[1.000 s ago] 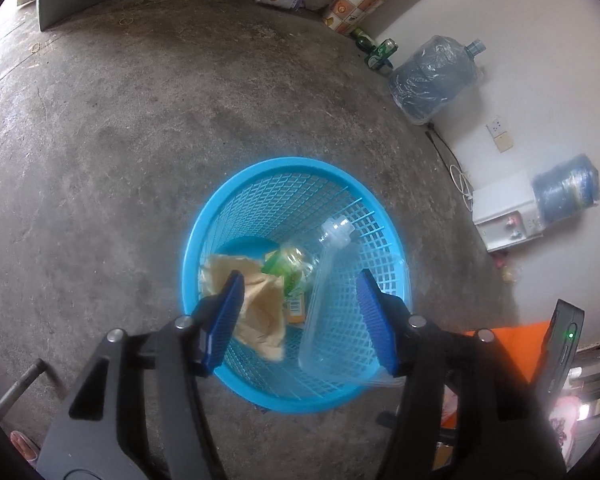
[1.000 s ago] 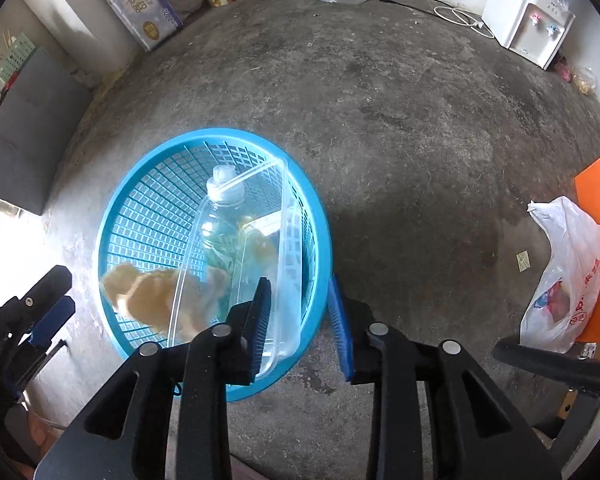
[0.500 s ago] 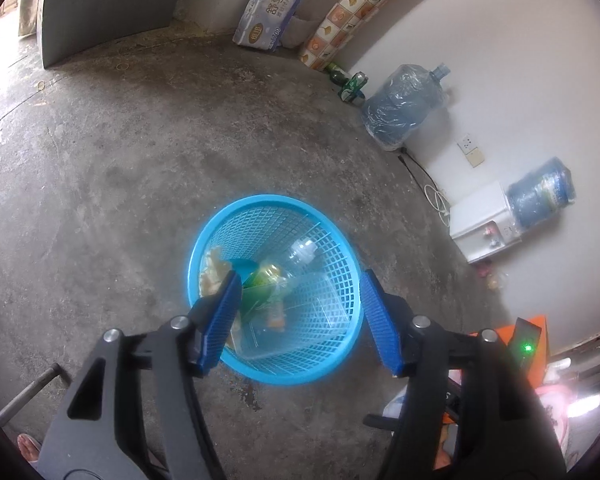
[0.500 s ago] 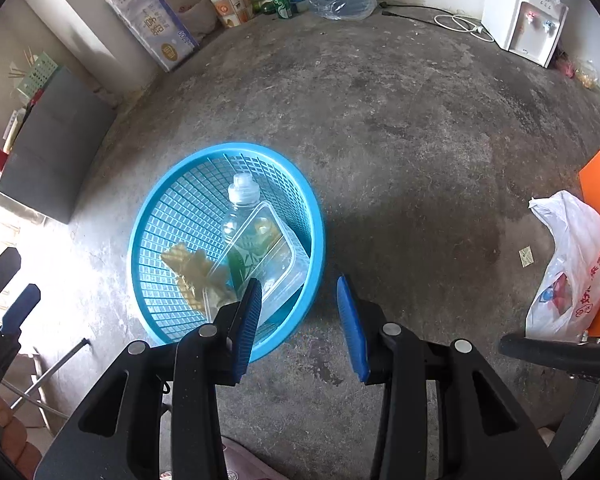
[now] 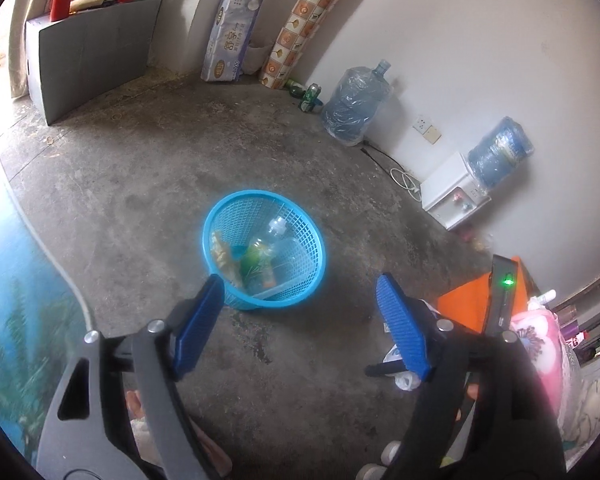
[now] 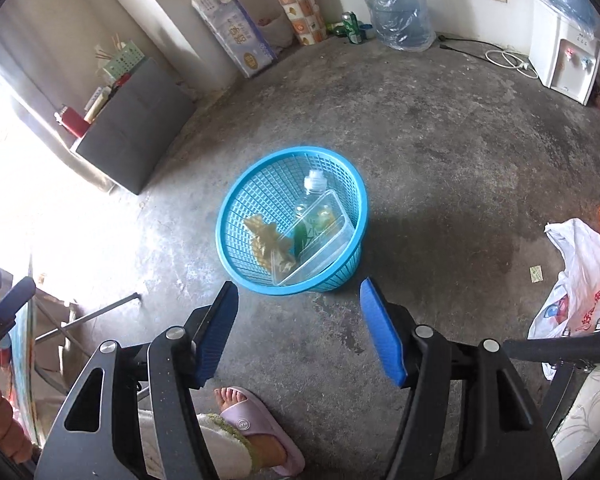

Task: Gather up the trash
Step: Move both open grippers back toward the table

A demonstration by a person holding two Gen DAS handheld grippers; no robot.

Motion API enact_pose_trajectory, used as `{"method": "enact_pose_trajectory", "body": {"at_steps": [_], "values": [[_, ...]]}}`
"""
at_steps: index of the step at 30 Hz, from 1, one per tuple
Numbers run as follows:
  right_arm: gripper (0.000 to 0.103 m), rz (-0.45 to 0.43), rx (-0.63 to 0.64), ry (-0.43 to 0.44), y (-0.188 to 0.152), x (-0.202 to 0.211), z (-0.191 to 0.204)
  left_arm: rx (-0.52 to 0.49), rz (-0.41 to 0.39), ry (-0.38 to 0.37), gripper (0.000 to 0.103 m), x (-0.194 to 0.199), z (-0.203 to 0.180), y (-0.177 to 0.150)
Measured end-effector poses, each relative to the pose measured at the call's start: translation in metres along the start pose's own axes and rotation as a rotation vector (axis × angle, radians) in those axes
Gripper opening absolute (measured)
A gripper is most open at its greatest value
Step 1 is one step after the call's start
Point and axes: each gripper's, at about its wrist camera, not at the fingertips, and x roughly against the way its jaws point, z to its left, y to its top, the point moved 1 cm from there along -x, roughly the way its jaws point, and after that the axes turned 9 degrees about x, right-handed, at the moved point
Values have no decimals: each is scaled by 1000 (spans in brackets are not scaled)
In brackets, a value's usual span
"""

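A blue mesh basket (image 5: 236,208) stands on the concrete floor; it also shows in the right wrist view (image 6: 236,208). Inside lie a clear plastic bottle (image 5: 278,226), a clear plastic box (image 6: 320,240), a green-labelled bottle (image 5: 256,264) and crumpled brown paper (image 6: 266,240). My left gripper (image 5: 300,320) is open and empty, held high above the floor on the near side of the basket. My right gripper (image 6: 298,328) is open and empty, also high above and on the near side of the basket.
A white plastic bag (image 6: 580,280) lies on the floor at right, beside an orange surface (image 5: 468,304). A water jug (image 6: 396,4), a dispenser (image 6: 564,60), a tissue pack (image 6: 236,28) and a grey box (image 6: 132,120) line the walls. A slippered foot (image 6: 252,428) is below.
Both grippers have risen well away from the basket. The right gripper has opened wider, and the clear box it was at now lies in the basket.
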Motion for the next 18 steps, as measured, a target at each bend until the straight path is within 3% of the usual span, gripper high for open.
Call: {"method": "enact_pose_trajectory", "body": {"at_steps": [7, 18], "values": [[67, -33, 137, 117, -1, 40, 51, 38, -109, 114, 83, 102, 32, -44], [70, -1, 388, 315, -12, 64, 181, 258, -350, 298, 84, 236, 111, -112]]}}
